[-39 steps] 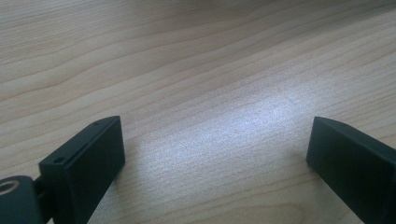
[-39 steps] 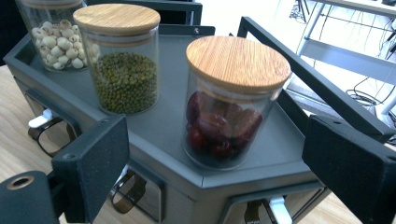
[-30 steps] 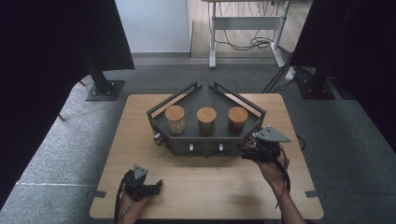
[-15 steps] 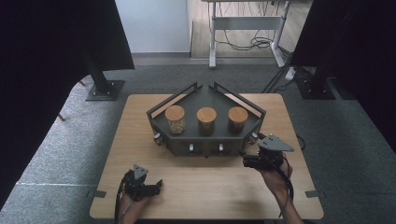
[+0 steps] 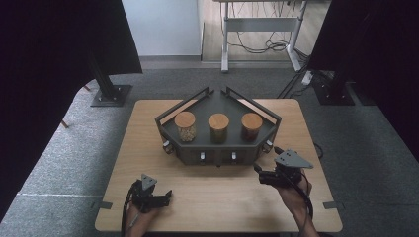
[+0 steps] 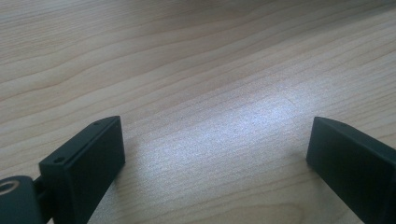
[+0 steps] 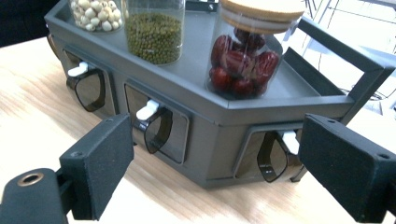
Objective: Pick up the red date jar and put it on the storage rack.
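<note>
Rack (image 5: 217,148) of three jars sits mid-bench (image 5: 148,128) in the high view, the right hand-held gripper (image 5: 263,177) near its front right corner, the left hand-held gripper (image 5: 160,197) well apart. Left gripper view: jaws apart over bare bench. Right gripper view: jaws have just been closing slightly, nothing between them, facing the rack's dispensers (image 7: 161,128) below the date jar (image 7: 243,60).

Left gripper (image 5: 167,196) jaws apart (low, level); right gripper (image 5: 258,174) jaws apart, just been closing.
</note>
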### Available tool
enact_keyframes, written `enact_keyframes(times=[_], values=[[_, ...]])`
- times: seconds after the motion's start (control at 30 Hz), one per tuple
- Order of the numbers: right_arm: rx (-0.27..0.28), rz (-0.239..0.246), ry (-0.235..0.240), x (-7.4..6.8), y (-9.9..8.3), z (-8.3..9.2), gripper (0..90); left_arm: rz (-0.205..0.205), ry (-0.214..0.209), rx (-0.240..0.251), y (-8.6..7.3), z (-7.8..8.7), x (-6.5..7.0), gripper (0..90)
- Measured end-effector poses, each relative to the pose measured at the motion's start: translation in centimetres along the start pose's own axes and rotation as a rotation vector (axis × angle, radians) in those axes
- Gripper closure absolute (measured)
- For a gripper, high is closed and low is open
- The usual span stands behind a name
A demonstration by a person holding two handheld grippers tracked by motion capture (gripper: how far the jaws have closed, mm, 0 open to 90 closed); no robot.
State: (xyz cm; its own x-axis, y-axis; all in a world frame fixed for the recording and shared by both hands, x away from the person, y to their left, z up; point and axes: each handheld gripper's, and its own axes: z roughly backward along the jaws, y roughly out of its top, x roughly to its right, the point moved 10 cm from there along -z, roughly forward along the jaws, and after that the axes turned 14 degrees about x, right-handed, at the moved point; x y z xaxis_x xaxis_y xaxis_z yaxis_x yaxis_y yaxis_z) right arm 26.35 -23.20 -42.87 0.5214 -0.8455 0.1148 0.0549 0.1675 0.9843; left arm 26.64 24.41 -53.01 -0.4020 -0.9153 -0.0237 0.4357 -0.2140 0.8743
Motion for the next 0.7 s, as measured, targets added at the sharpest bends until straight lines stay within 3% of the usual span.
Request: enact_keyframes(times=[0.7], values=[[-0.047, -0.009, 0.000, -0.8, -2.8, 0.7, 9.8, -0.003, -0.001, -0.001, 0.0, 0.0, 0.0, 4.0]])
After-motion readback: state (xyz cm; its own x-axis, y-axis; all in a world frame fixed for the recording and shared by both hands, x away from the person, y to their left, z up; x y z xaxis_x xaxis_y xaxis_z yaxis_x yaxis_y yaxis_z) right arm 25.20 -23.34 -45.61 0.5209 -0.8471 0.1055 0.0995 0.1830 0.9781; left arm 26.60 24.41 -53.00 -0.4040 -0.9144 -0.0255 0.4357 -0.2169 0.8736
